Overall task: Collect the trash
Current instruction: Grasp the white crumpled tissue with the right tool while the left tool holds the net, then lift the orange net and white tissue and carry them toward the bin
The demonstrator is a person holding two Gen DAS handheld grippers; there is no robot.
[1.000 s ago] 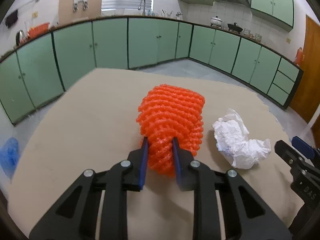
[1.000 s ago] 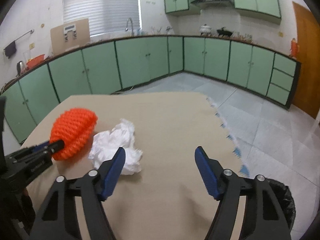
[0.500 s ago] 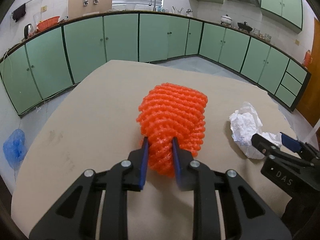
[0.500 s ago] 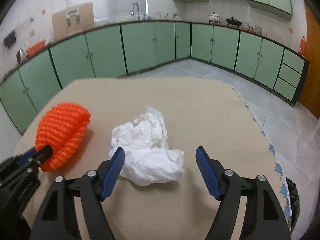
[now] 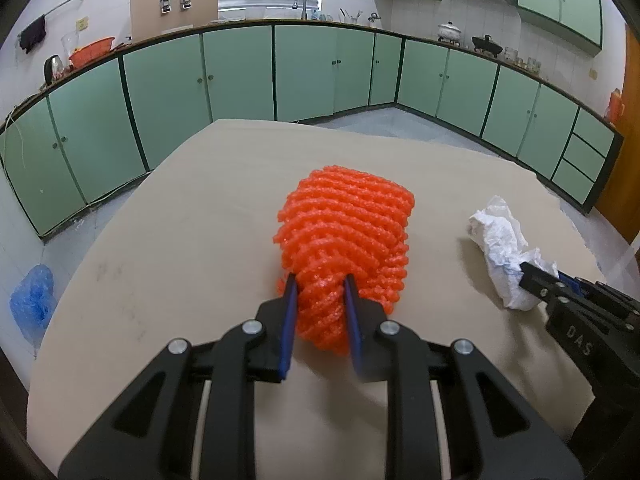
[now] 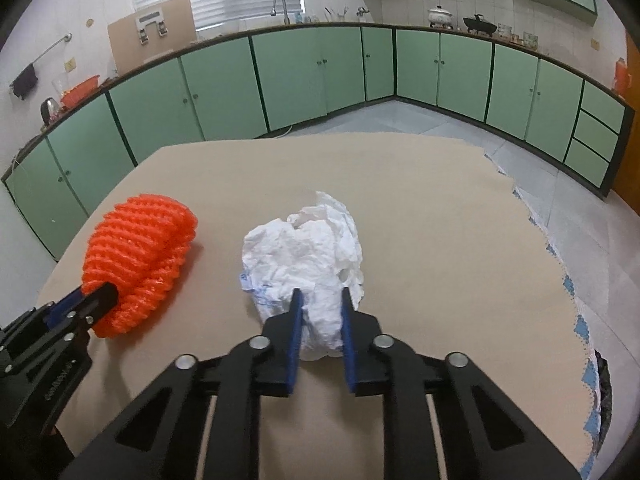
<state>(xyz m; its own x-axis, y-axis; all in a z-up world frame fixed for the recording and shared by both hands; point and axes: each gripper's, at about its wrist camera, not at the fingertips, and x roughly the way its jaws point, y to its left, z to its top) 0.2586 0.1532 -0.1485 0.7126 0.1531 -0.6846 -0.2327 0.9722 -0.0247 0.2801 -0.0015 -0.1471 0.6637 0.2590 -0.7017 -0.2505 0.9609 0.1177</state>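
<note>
Kitchen, green cabinets (image 5: 168, 92) along walls. Tan table (image 5: 192, 232) in front. Orange net (image 5: 348, 236) lies mid-table; white paper wad (image 6: 308, 248) just beside, to its right. Left gripper (image 5: 319, 292) clamped on net's near end. Right gripper (image 6: 319, 304) closing on wad's near end, wad between jaws, pads pressing it. Step in hand, by judgement: both trash pieces being gripped. Next: lift both, carry to black bin bag (image 6: 602, 384) below table's right edge. Blue bag (image 5: 32, 300) on floor at left. Nothing blocks path.
</note>
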